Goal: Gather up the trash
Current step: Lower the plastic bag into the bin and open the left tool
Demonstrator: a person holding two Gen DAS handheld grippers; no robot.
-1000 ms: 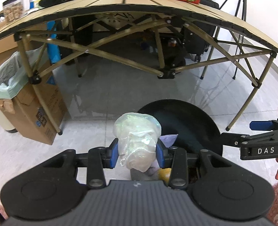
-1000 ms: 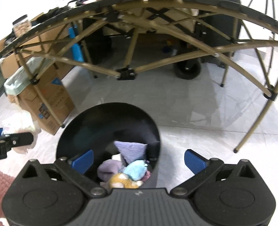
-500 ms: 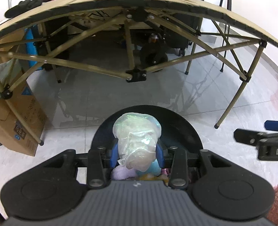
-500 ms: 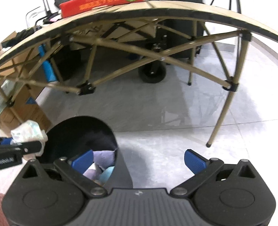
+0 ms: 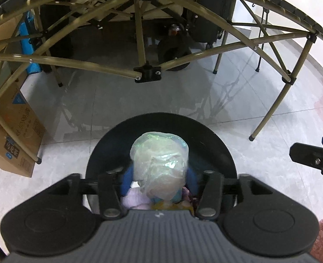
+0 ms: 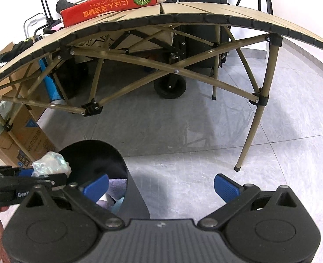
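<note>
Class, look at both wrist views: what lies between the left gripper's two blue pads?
A crumpled clear plastic bag sits between the left gripper's pads, whose jaws have just been opening, over the black bin. The left wrist view shows this best.

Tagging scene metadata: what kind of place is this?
Probably an indoor room used for storage or as a workspace, not a tidy living area: tiled floor, folding camp table with clutter on top, cardboard boxes, a wheeled cart parked under it.
</note>
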